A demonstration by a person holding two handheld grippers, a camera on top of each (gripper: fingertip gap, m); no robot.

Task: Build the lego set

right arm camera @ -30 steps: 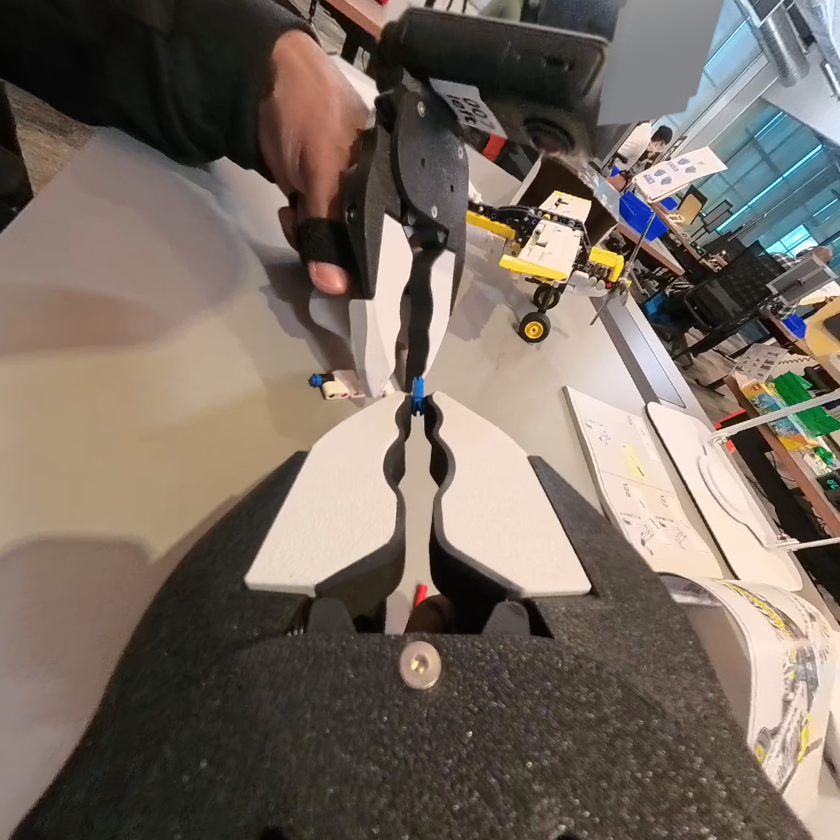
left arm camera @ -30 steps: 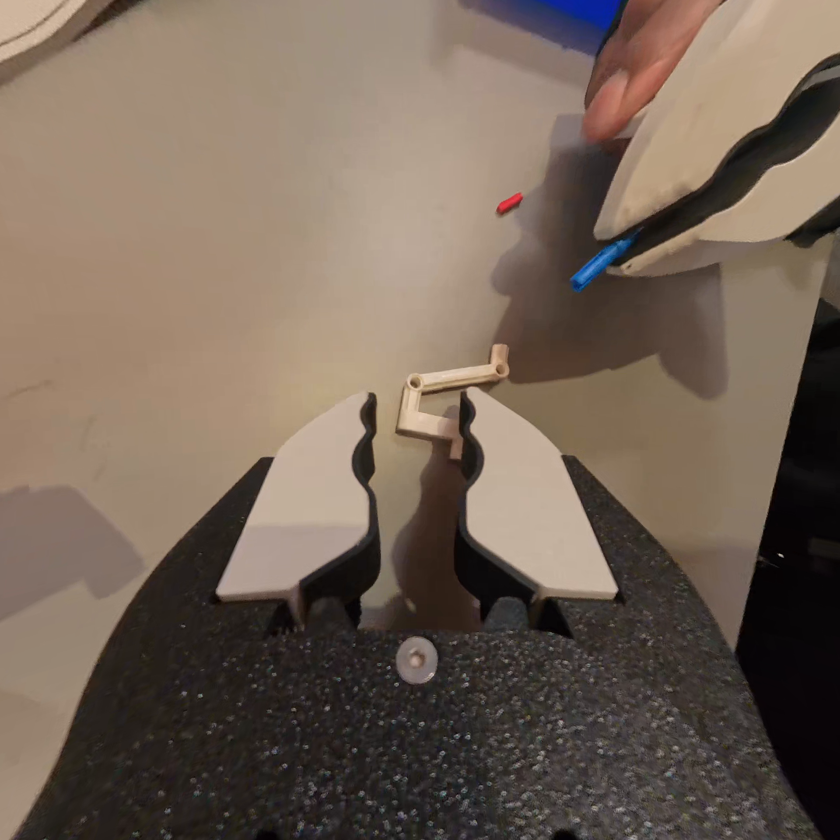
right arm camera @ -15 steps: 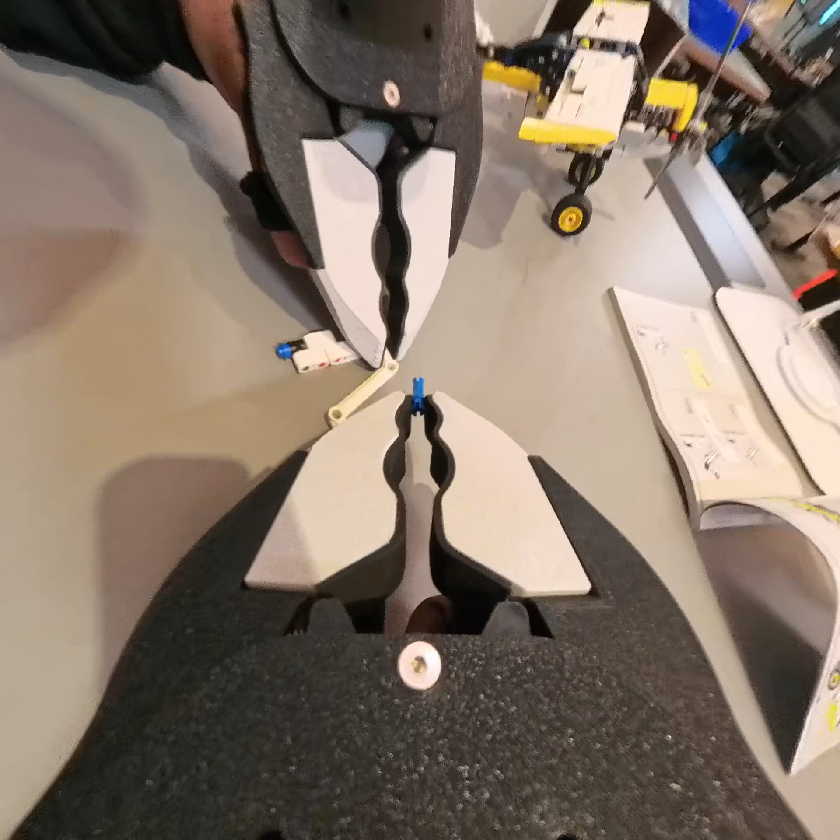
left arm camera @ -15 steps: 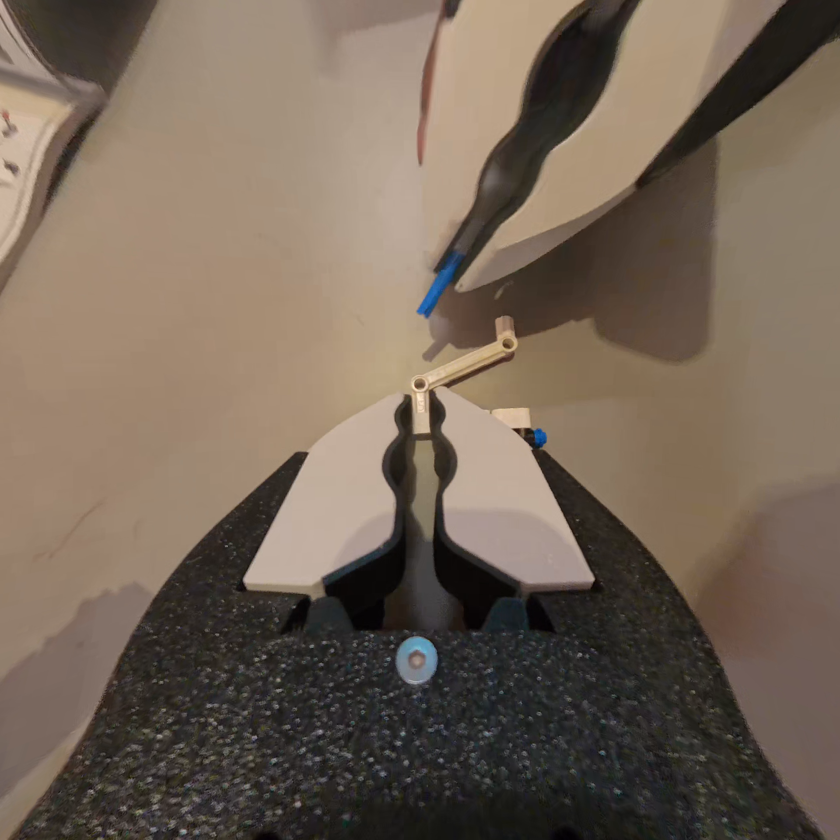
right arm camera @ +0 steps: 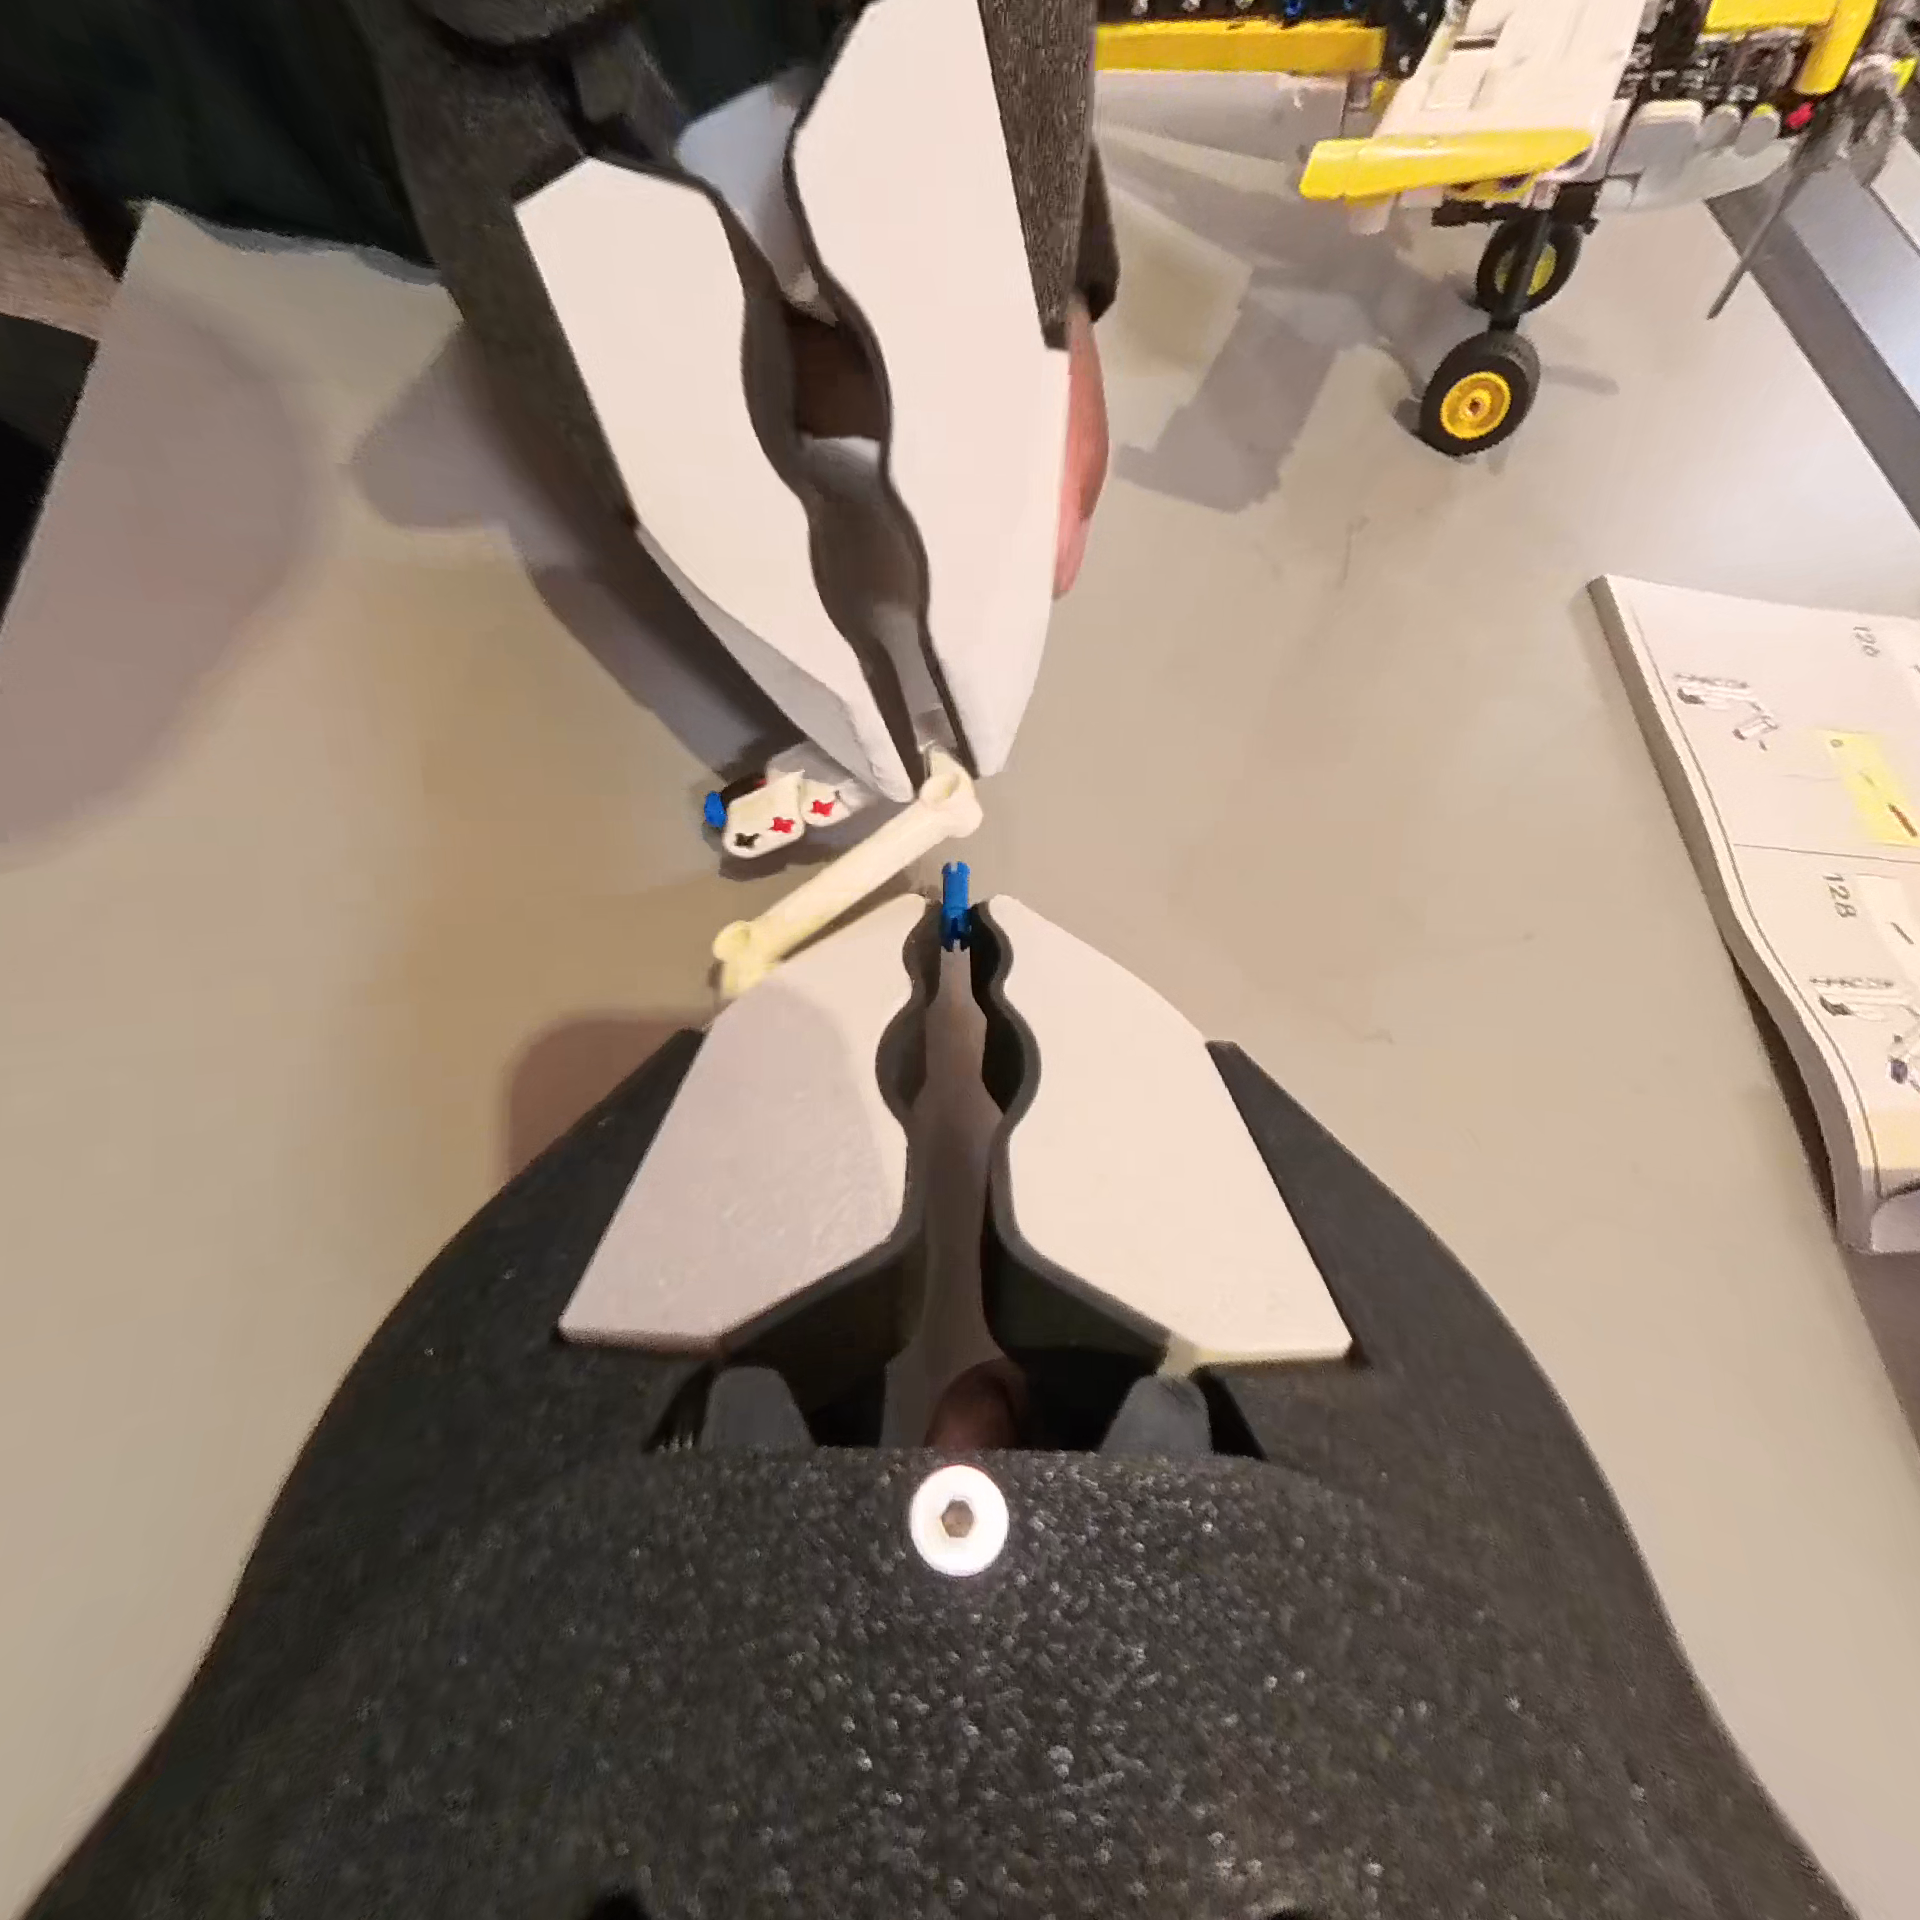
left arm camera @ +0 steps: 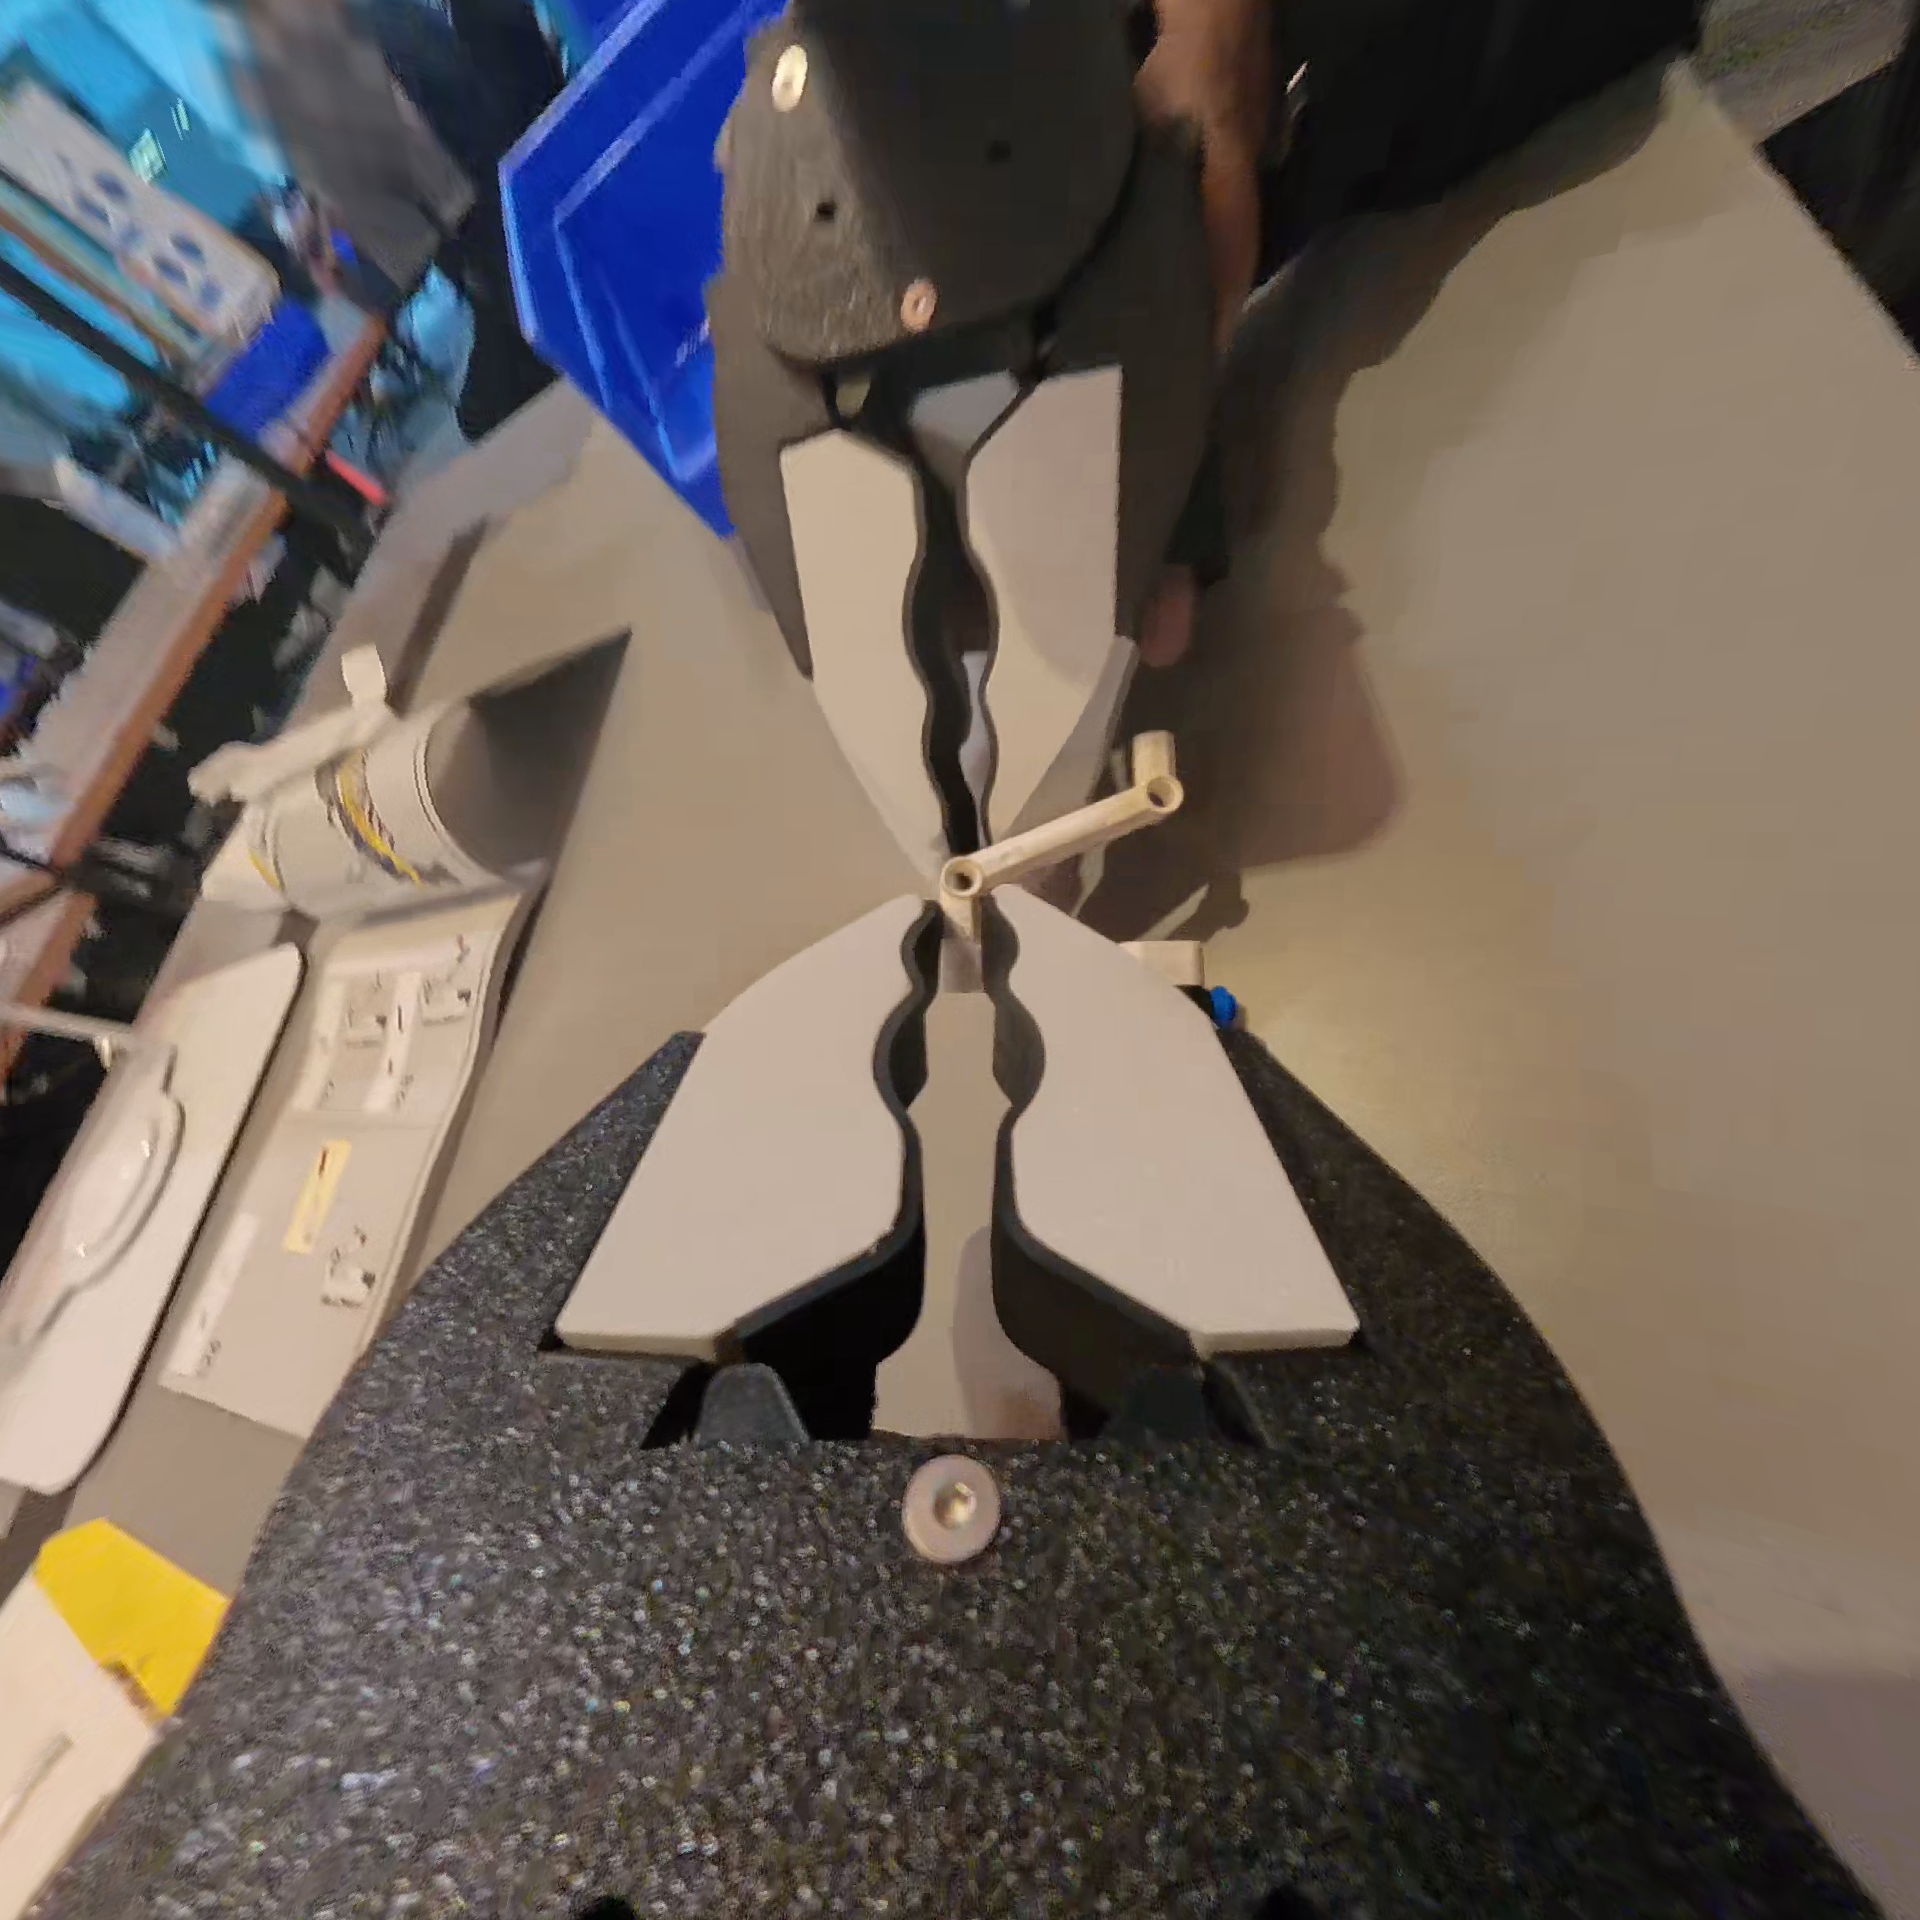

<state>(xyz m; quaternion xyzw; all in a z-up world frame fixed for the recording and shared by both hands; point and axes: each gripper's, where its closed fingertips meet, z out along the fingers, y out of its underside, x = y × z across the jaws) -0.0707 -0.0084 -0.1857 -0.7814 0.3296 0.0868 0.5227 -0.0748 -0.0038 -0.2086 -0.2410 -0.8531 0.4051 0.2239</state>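
Note:
My left gripper [left arm camera: 961, 920] is shut on one end of a cream bent beam [left arm camera: 1060, 831] and holds it above the grey table [left arm camera: 1558, 727]. The beam's long arm sticks out to the right. My right gripper [right arm camera: 954, 914] is shut on a small blue pin [right arm camera: 953, 906] that points forward. The two grippers face each other tip to tip. In the right wrist view the left gripper [right arm camera: 940, 774] holds the beam [right arm camera: 862, 873] just beyond the pin's tip. In the left wrist view the right gripper [left arm camera: 961, 836] hangs over the beam's corner, and the pin is hidden.
A small white brick assembly with a blue pin [right arm camera: 774, 816] lies on the table under the grippers. A yellow and white model plane [right arm camera: 1507, 125] stands at the back. An open instruction booklet [right arm camera: 1766, 831], a white tray [left arm camera: 104, 1195] and a blue bin [left arm camera: 613, 260] lie at the sides. My left and right fingertips are right by each other.
My left gripper closed on the cream beam, which lay on the table between its open fingers, and lifted it. The right gripper kept the blue pin and swung round to face it.

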